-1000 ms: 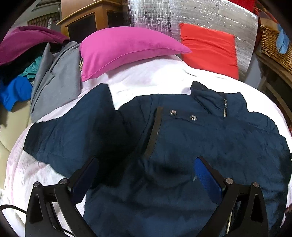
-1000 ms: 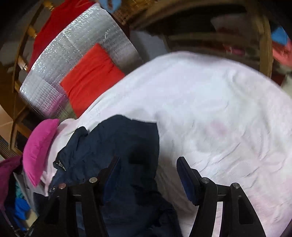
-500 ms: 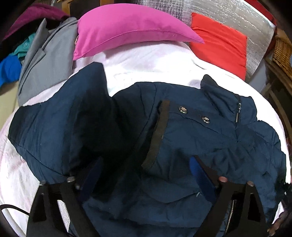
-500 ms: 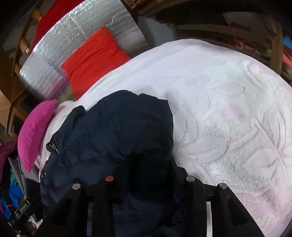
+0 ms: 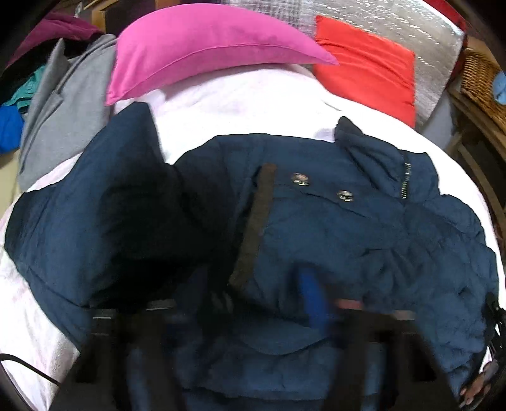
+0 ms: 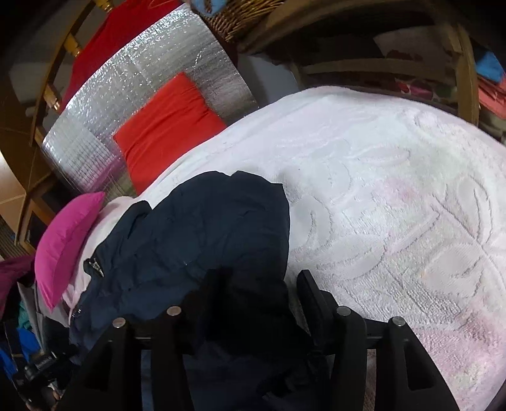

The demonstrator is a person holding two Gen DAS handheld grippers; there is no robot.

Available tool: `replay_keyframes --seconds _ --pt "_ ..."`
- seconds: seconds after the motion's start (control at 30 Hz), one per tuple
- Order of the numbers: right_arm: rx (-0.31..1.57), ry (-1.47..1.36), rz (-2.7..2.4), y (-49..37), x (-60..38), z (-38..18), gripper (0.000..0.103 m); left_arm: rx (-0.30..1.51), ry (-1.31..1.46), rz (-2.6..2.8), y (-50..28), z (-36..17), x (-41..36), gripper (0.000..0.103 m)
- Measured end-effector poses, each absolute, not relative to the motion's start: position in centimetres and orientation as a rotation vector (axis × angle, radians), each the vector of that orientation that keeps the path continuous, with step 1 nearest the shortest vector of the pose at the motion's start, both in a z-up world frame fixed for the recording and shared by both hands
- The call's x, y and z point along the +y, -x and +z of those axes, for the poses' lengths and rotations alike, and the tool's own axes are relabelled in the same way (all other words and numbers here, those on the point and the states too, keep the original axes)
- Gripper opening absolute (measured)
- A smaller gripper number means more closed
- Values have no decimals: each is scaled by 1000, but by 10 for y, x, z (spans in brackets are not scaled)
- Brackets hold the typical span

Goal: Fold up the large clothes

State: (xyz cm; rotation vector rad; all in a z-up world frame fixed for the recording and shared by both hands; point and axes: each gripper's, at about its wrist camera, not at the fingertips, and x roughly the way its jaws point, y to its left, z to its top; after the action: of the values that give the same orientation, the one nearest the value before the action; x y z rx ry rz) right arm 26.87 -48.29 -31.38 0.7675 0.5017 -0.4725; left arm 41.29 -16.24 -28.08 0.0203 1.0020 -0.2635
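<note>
Left wrist view first: the big navy blue padded jacket (image 5: pixel 332 227) is spread across the white textured bedspread (image 5: pixel 246 104), collar and zipper pointing toward the head edge of the bed, two metal snaps (image 5: pixel 322 186) on a chest flap next to a dark strip of trim (image 5: pixel 253 227). One sleeve is flung out toward the left edge of the bed. The left gripper (image 5: pixel 253 303) is low over the jacket's middle and pretty smeared with motion blur; one blue finger pad (image 5: pixel 311 297) shows against the fabric, the other side is lost in dark cloth, so I honestly can't tell how far apart the fingers are or whether they've got any fabric. Up at the head edge sits a bright pink pillow (image 5: pixel 202 47), a red cushion (image 5: pixel 370 76) beside it leaning on a silver quilted foil panel (image 5: pixel 395 28), and a grey garment (image 5: pixel 60 104) hangs off the left edge. Right wrist view: the right gripper (image 6: pixel 253 297) has its fingers pinched in on a dark bunched fold of the jacket (image 6: pixel 196 240), cloth filling the gap between them. The rest of the jacket trails back toward the pink pillow (image 6: pixel 63 243), with bare bedspread (image 6: pixel 395 196) stretching off to the right and the red cushion (image 6: pixel 167 126) at the head edge.
</note>
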Motion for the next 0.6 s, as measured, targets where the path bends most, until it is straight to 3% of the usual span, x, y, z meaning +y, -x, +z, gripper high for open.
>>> replay_keyframes --seconds 0.13,0.23,0.3,0.33,0.4,0.43,0.47,0.53,0.6 --pt "494 -769 -475 -270 -480 -315 54 974 -45 -240 -408 -280 -165 27" --pt "486 -768 -471 -269 -480 -315 52 975 -28 -242 -406 -277 -162 27" --pt "486 -773 -466 -267 -481 -315 51 992 -10 -235 -407 -279 -160 34" --pt "491 -774 -465 -268 -481 -315 50 1006 -3 -243 -410 -282 -159 44" --pt "510 -760 -472 -271 -479 -314 49 1014 -22 -269 -410 -286 -163 45" --pt "519 -750 -475 -272 -478 -313 48 1003 -46 -269 -408 -287 -165 41" --pt "534 -737 -480 -275 -477 -312 48 984 -72 -271 -405 -285 -168 29" --pt "561 -725 -482 -278 -477 -311 47 944 -122 -260 -399 -281 -171 16" --pt "587 -711 -483 -282 -477 -309 44 907 -135 -281 -393 -275 -173 13"
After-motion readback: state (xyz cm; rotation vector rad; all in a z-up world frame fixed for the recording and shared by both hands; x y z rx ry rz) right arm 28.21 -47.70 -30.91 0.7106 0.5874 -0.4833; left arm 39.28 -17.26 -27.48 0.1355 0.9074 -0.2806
